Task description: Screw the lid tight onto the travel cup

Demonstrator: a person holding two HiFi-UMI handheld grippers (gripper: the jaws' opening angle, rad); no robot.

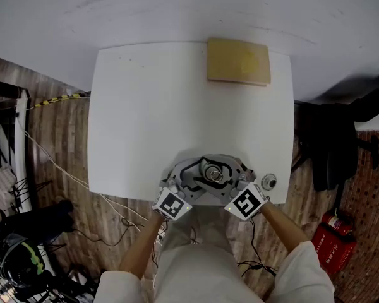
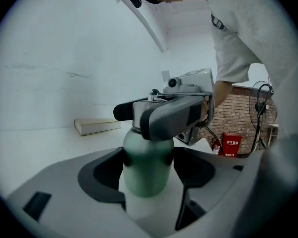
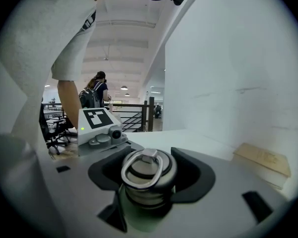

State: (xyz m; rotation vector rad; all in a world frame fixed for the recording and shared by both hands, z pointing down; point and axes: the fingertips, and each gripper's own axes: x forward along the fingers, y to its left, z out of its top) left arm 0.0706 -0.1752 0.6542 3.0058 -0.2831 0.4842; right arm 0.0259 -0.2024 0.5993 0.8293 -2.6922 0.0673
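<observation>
We look down on a white table [image 1: 145,106] pushed against a white wall [image 1: 177,11], with wood flooring [image 1: 57,137] on either side. A tan book [image 1: 238,61] lies flat at the table's far edge, well apart from everything else. A small round silvery object [image 1: 268,182] sits near the table's front right corner, just beside our right arm, and it is too small for us to identify. A red fire extinguisher [image 1: 333,238] stands on the floor to the right.

At the near edge of the table we hold both grippers close together around the travel cup [image 2: 146,170], which stands upright between them. The left gripper [image 2: 148,158] is clamped on the cup's green body, with one dark pad pressed against each side just below the shoulder. The right gripper [image 3: 149,176] reaches across from the other side at the height of the neck, and the left gripper view shows it passing over the top of the cup. The lid [image 3: 148,168], silver with a flat metal ring folded on top, sits on the cup's mouth between the right gripper's jaws. The pads seem to touch the lid's rim on both sides, though at this wide angle we cannot be fully sure of firm contact.
</observation>
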